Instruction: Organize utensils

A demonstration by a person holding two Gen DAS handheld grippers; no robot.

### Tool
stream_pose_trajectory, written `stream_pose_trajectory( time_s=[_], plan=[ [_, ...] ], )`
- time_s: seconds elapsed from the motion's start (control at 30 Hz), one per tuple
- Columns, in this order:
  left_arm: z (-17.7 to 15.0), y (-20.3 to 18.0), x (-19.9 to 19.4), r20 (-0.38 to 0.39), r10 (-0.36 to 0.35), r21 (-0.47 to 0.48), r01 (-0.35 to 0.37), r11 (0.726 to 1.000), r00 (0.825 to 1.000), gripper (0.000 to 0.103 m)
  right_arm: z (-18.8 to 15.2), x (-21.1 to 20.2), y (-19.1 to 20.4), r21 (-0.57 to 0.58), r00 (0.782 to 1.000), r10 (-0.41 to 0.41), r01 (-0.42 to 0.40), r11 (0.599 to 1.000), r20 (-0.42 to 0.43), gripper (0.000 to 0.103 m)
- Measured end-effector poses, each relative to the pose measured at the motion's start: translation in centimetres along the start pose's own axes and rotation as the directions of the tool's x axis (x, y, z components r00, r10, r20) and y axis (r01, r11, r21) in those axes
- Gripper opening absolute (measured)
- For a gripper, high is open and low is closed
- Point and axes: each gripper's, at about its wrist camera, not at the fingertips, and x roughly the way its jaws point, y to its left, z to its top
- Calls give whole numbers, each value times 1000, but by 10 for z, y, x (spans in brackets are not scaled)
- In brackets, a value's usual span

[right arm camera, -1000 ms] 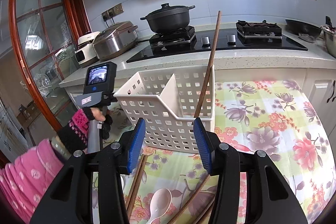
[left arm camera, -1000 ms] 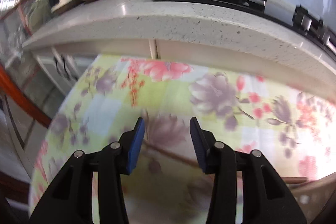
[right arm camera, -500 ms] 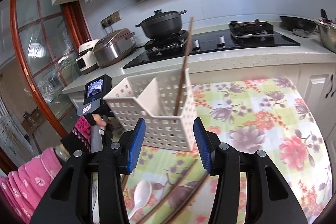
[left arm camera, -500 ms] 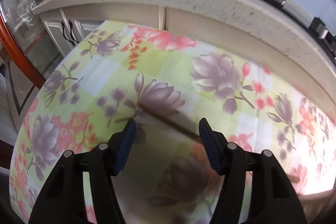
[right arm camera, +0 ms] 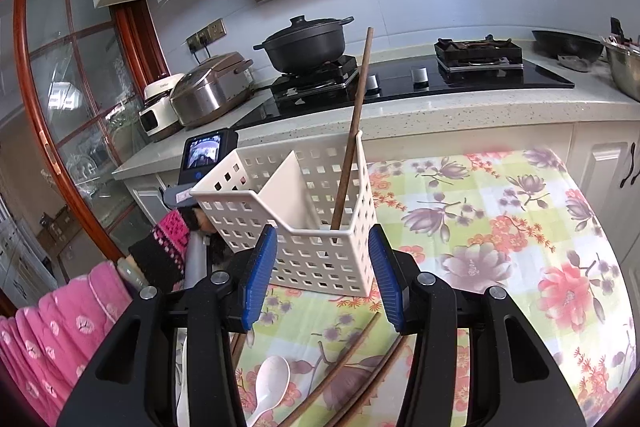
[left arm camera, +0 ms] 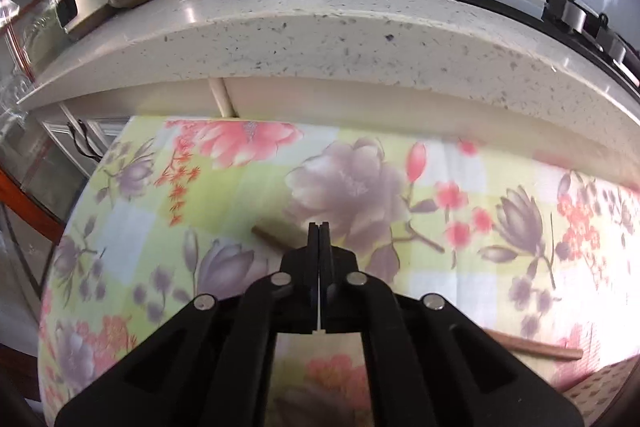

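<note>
While one wooden chopstick (left arm camera: 272, 238) lies flat on the flowered cloth of the surface (left arm camera: 240, 195), the left tongs (left arm camera: 319, 239) are seen clenched tight just over it, their jaws pressed together after having just been closing; whether the stick is pinched between the tips cannot be told, since only its free end shows to the left of them and another stretch of wood (left arm camera: 532, 345) shows low at the right. In the right wrist view a white perforated basket (right arm camera: 320, 227) with a slanted divider is seen standing on the same cloth, and a single chopstick (right arm camera: 354, 131) is propped upright in its right compartment, leaning against the far rim. Nearer the camera, several more chopsticks (right arm camera: 344, 367) and a white spoon (right arm camera: 272, 383) are laid loose on the cloth in front of the basket. The right tongs (right arm camera: 322, 277) are held released above these, blue pads apart, with nothing between them and the basket framed in the gap. To the left of the basket a gloved hand (right arm camera: 172, 247) and a pink quilted sleeve (right arm camera: 60, 331) are shown holding the other handle, whose small screen (right arm camera: 204, 153) is lit. Behind, a stone counter (right arm camera: 440, 111) carries a black pot (right arm camera: 308, 43) on a hob and a steel cooker (right arm camera: 212, 91).
</note>
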Motion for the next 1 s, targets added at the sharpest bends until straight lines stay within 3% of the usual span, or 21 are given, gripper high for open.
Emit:
stream_pose_trajectory(
  time_s=[0.23,0.3,0.37,0.4,0.43,0.67,0.7,0.77,0.83,0.9,0.93,1.0],
  plan=[
    [5,16,4,-6,-48,-88,47,995,999,0,-1,10,9,-18,1000,-10,9,1000,-23,47],
    [2,27,-6,30,-37,-126,40,991,999,1,1,12,11,-25,1000,0,-1,1000,-25,47],
    [-2,36,-21,55,-49,-160,57,986,997,22,1,14,12,-32,1000,7,-8,999,-25,47],
    [-4,40,-26,60,-44,-175,54,983,997,45,1,16,12,-28,1000,12,-13,1000,-28,47],
    [-6,41,-31,67,-29,-185,41,982,997,52,0,17,12,-23,999,21,-21,1000,-31,47],
    [-10,28,-9,-70,-9,-229,-7,973,998,53,-2,8,7,-15,998,53,-53,998,-15,47],
    [-10,27,-7,-59,1,-241,-15,970,998,53,-3,6,5,-11,999,51,-52,999,-13,47],
    [-8,24,-5,-53,-2,-244,-11,970,999,48,-4,3,-2,-1,999,41,-41,999,-9,47],
    [-4,17,-2,-52,-8,-229,-5,973,999,17,-4,2,-6,-2,999,33,-33,999,-7,47],
    [-1,9,-1,-33,40,-196,-46,980,999,10,-3,4,-9,2,999,31,-31,1000,-10,47],
    [-1,5,-2,-16,54,-177,-56,983,998,0,-2,6,-11,7,999,31,-31,1000,-11,47],
    [0,2,-2,11,44,-141,-42,989,999,0,-1,8,-11,10,999,32,-32,999,-12,47]
  ],
)
